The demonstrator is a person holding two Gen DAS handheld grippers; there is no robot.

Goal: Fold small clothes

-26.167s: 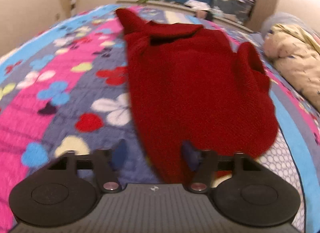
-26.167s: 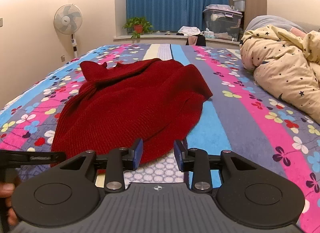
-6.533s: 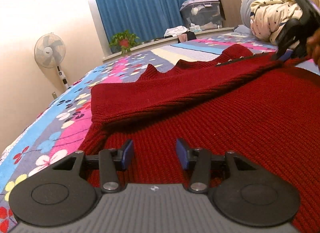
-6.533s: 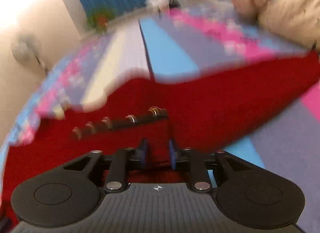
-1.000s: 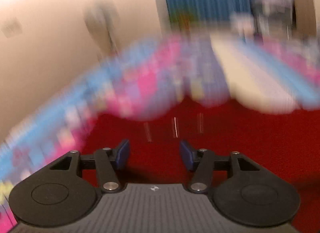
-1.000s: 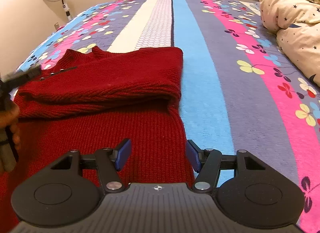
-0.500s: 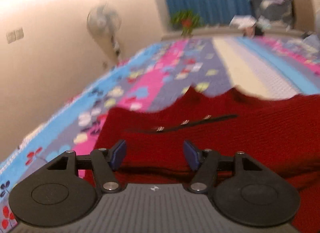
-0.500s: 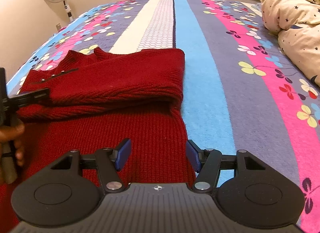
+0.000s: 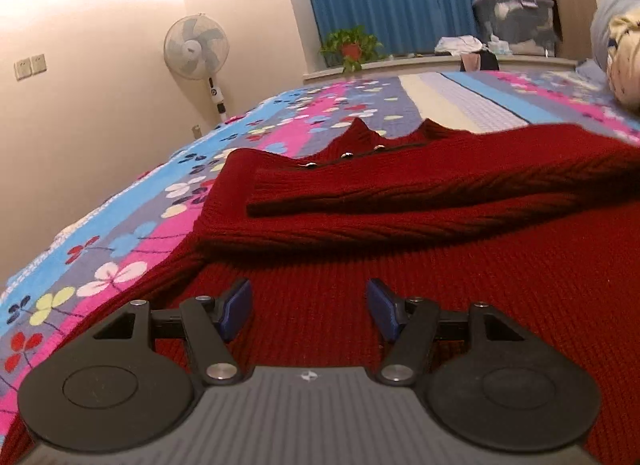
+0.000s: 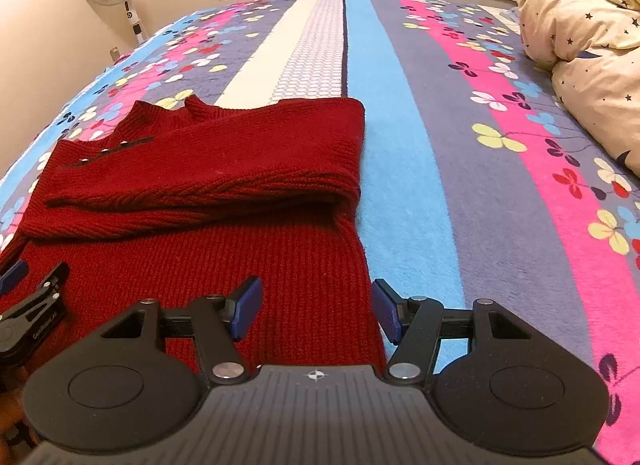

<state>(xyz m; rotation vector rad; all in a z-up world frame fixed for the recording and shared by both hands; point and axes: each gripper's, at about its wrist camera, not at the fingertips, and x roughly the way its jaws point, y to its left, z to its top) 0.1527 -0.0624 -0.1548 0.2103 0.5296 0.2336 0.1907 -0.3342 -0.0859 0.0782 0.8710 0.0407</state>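
A dark red knitted sweater [image 10: 224, 193] lies flat on the striped flowered bedspread [image 10: 460, 169], both sleeves folded across its chest and small buttons near the collar. It fills the left wrist view [image 9: 400, 265] too. My left gripper [image 9: 308, 311] is open and empty, low over the sweater's near left part; it also shows at the left edge of the right wrist view [image 10: 16, 289]. My right gripper [image 10: 316, 311] is open and empty over the sweater's near right edge.
A cream star-patterned duvet [image 10: 588, 57] is bunched at the right of the bed. A standing fan [image 9: 198, 49] stands by the left wall. A potted plant [image 9: 352, 45], clothes and a storage box [image 9: 516, 21] sit on the far sill by the blue curtain.
My left gripper has pulled back and down from the sleeve area to the sweater's near left part. My right gripper has stayed open and nearly still.
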